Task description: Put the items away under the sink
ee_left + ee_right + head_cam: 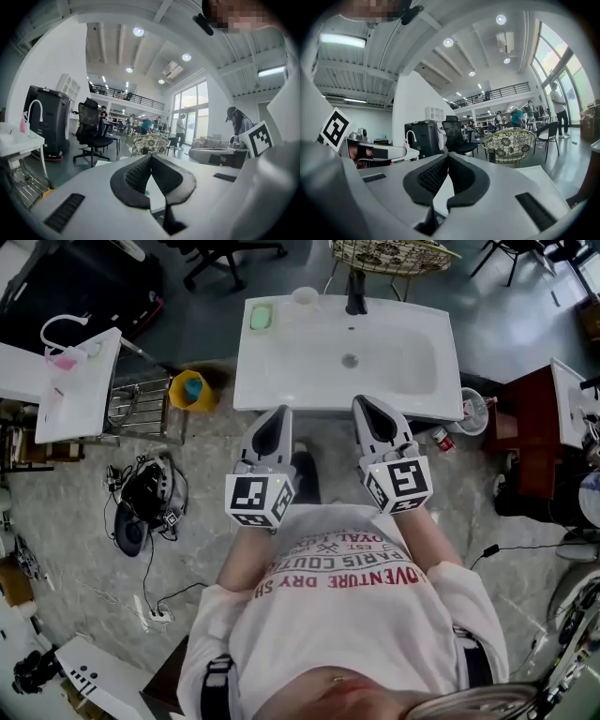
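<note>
White sink (272,371) at upper centre of the head view. Two of the items are seen on its back rim: a green bar (261,317), probably soap, at upper left, and a pale cup (305,295) just right of it. Just below the front edge, the left gripper (279,412) and right gripper (362,401) are held side by side. Both pairs of jaws are closed together on nothing. The bar is judged light but slippery and is best taken across its short sides. The cup is judged light and stiff and is best taken by its wall.
</note>
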A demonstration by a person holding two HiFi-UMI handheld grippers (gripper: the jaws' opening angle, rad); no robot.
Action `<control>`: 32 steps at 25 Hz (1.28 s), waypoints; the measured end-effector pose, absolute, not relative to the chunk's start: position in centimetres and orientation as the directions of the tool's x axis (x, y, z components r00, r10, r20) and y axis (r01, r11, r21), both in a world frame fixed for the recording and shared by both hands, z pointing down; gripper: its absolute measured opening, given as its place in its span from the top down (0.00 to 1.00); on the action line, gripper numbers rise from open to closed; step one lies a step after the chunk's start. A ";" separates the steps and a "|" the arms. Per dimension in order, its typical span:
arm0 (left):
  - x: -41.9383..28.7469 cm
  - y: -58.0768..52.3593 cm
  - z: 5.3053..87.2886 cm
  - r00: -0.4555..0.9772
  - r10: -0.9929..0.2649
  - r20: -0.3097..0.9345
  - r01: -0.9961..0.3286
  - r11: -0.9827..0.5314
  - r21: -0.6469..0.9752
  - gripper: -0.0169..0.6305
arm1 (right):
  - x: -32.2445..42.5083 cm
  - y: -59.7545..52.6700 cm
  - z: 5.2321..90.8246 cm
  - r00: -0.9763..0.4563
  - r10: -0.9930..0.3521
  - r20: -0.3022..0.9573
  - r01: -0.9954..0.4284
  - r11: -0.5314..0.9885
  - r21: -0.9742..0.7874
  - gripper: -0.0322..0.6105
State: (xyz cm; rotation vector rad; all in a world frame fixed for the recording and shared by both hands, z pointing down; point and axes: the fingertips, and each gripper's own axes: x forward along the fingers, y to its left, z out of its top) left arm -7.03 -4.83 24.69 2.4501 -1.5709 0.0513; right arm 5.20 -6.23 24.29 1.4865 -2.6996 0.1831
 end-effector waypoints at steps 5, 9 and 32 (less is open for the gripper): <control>-9.1 -13.0 26.2 0.460 -0.872 0.165 -0.886 -0.438 0.155 0.94 | 3.3 -13.2 26.1 -0.494 -0.861 0.119 -0.869 0.488 -0.077 0.91; -11.2 -18.4 26.7 0.514 -0.840 0.172 -0.856 -0.489 0.171 0.94 | 1.0 -18.1 26.4 -0.447 -0.884 0.134 -0.894 0.440 -0.078 0.91; -12.5 -34.2 32.0 0.568 -0.773 0.281 -0.821 -0.512 0.252 0.94 | -2.9 -35.6 33.6 -0.474 -0.825 0.308 -0.879 0.462 -0.115 0.65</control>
